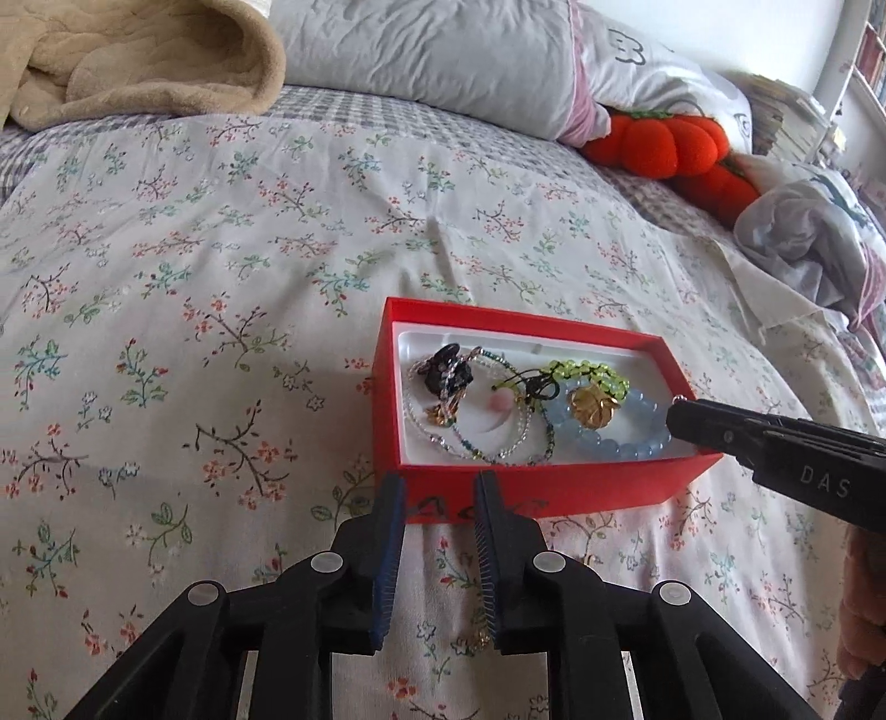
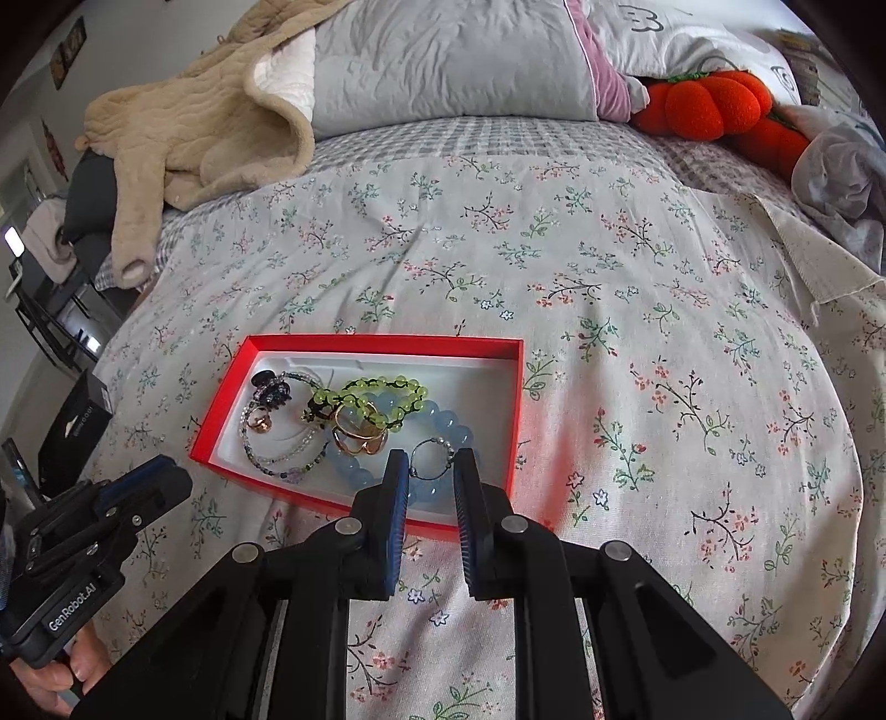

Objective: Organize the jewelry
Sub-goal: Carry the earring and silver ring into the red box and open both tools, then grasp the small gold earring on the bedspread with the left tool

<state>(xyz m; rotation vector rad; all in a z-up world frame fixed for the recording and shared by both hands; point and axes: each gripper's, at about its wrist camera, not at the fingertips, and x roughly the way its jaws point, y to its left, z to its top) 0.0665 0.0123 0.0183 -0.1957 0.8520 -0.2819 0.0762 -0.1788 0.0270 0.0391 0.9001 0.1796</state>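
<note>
A red box [image 1: 554, 484] with a white lining lies on the bed; it also shows in the right wrist view [image 2: 515, 399]. It holds a blue bead bracelet [image 1: 620, 443], a green bead bracelet [image 1: 587, 371], a gold ring [image 1: 592, 412], a black ornament [image 1: 451, 371] and thin bead chains [image 1: 482, 443]. My right gripper [image 2: 433, 462] hangs over the box's near right corner, jaws a little apart, with a thin wire ring with small beads [image 2: 429, 457] spanning its fingertips. My left gripper [image 1: 437, 487] is open and empty at the box's near wall. Something small and gold [image 1: 480, 639] lies on the sheet between its fingers.
The floral bedsheet [image 1: 221, 277] spreads around the box. A beige blanket [image 1: 133, 55], grey pillows [image 1: 432, 50], orange pumpkin plush toys [image 1: 659, 141] and crumpled cloth [image 1: 808, 243] lie at the far side. The bed's left edge and dark furniture [image 2: 72, 421] show in the right wrist view.
</note>
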